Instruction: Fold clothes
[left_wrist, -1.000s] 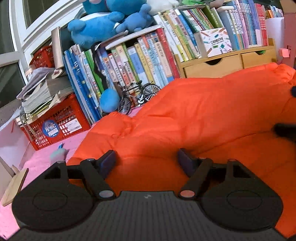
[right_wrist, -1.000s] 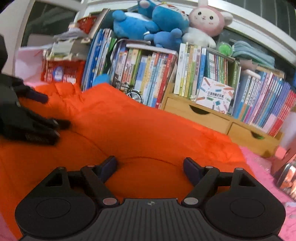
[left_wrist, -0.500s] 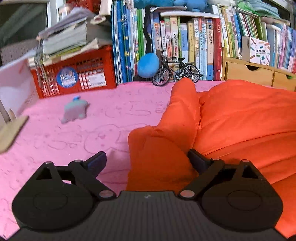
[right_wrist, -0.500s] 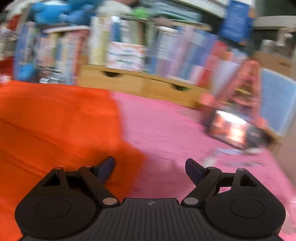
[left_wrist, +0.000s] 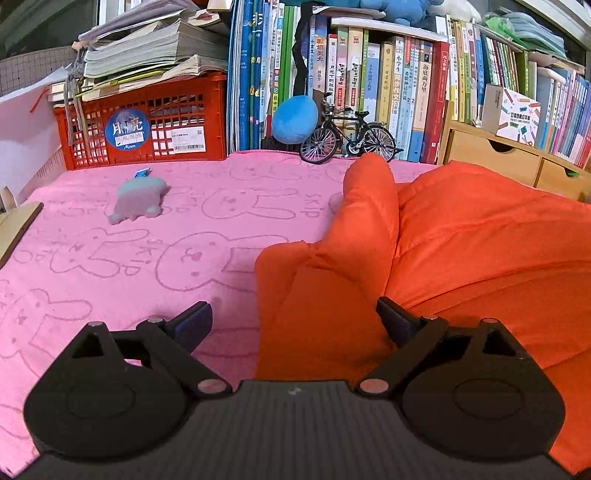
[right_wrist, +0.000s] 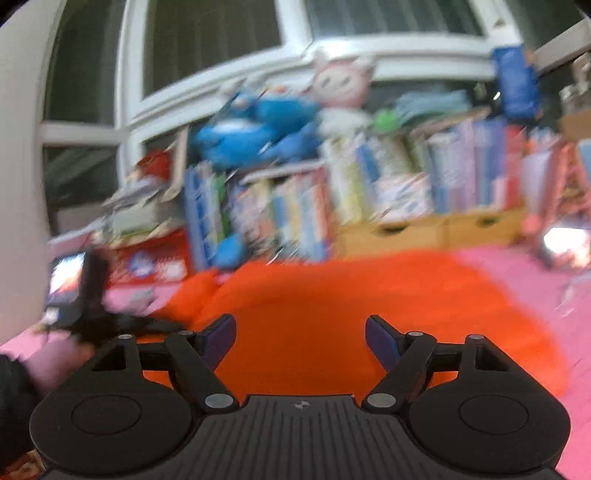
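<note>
orange garment (left_wrist: 461, 258) lies bunched on pink towel (left_wrist: 147, 240).

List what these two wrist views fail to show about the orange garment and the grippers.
- Orange garment: the left wrist view cuts off its right side at the frame edge, and the left gripper body hides its near hem.
- Right wrist view: motion blur smears the garment's folds and edges; the right gripper, jaws opening, covers the near part.
- What kind of garment it is: unclear in both views.
- Book spines: titles too small.
</note>
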